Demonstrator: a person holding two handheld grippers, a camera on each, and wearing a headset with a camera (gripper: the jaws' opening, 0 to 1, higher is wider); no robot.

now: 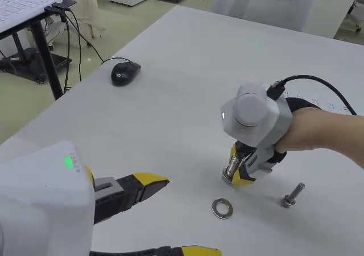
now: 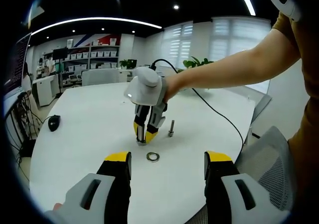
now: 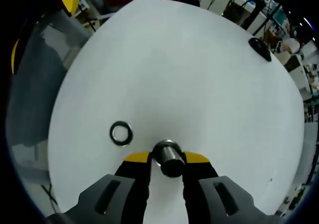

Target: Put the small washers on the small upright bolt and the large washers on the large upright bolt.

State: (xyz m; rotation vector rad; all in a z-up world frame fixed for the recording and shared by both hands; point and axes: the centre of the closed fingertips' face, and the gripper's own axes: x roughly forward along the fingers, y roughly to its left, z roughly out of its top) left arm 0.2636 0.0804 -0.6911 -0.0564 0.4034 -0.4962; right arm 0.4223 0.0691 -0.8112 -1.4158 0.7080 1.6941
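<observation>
Large bolt, threaded metal, stands clamped in the right claw; left claw gapes wide.

Bright metal washer, small bolt and threaded large bolt gleam against the smooth, matt white table; the mouse is glossy black plastic.

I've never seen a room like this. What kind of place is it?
Probably an office or lab: a big white table with a computer mouse, a laptop nearby, and shelves of boxes.
</observation>
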